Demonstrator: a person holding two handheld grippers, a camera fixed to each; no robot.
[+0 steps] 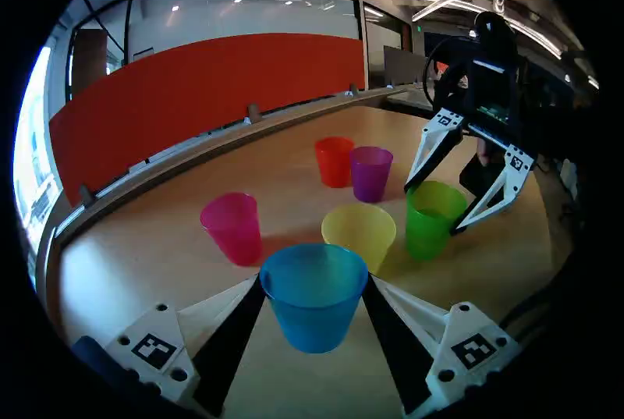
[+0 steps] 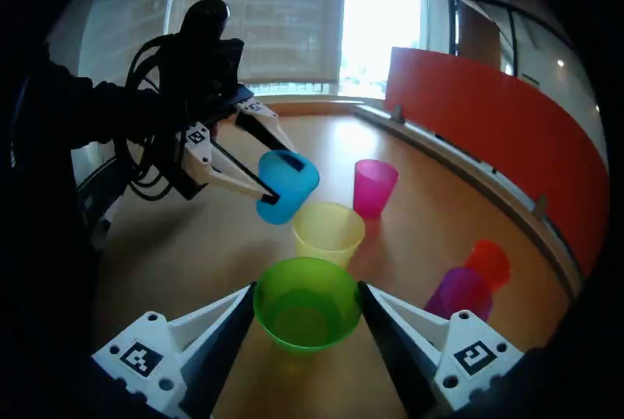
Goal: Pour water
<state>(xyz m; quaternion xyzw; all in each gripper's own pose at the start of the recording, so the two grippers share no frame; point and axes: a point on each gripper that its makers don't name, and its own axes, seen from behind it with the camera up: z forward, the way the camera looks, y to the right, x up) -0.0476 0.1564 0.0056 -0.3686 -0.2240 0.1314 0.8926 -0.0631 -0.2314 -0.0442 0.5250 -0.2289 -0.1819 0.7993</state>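
No words, numbers or brand names can be read in either view. The only signs are black-and-white square code markers, which give no letters or digits.

In the left gripper view, one marker point(image 1: 152, 349) sits at the lower left and another point(image 1: 473, 350) at the lower right, on the left gripper point(image 1: 313, 285). Two smaller ones point(image 1: 444, 118) point(image 1: 516, 161) at the upper right are on the right gripper point(image 1: 434, 207).

In the right gripper view, two markers point(image 2: 140, 359) point(image 2: 473, 358) sit along the bottom, and a small one point(image 2: 193, 136) at the upper left.
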